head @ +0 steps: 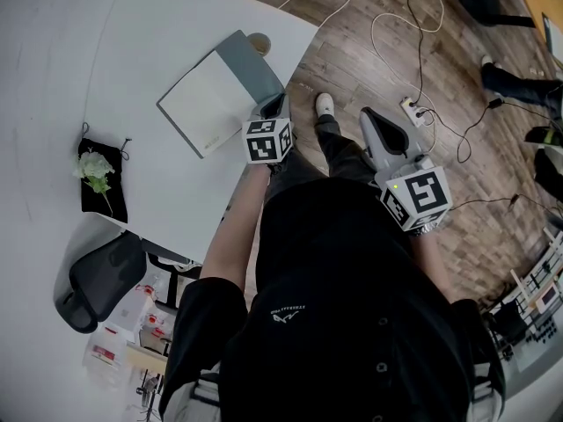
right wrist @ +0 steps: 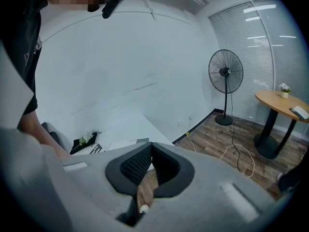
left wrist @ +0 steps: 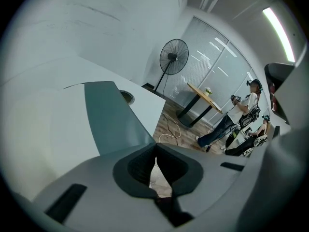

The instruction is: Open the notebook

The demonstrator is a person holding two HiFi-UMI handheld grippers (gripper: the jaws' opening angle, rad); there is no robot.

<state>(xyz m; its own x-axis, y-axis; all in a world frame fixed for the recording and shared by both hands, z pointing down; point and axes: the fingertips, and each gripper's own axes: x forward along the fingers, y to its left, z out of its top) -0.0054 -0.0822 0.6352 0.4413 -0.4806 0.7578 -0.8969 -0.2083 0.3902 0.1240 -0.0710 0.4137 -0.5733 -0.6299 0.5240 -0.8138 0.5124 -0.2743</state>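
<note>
A notebook (head: pixel 207 95) lies open on the white table (head: pixel 167 25), near its right edge, showing a blank white page. Its grey-teal cover (head: pixel 251 64) stands tilted up on the right side. My left gripper (head: pixel 274 104) is shut on the cover's near edge. In the left gripper view the cover (left wrist: pixel 111 115) runs down to the meeting jaw tips of the left gripper (left wrist: pixel 154 146). My right gripper (head: pixel 374 117) hangs off the table over the wooden floor, shut with nothing in it; the right gripper (right wrist: pixel 151 145) shows its pads together.
A black pouch with a white flower (head: pixel 101 178) lies at the table's left. A round port (head: pixel 259 42) sits beyond the notebook. An office chair (head: pixel 101 280) stands below the table. A power strip with cables (head: pixel 413 110) lies on the floor. A fan (right wrist: pixel 225 73) and another person (left wrist: pixel 236 115) stand further off.
</note>
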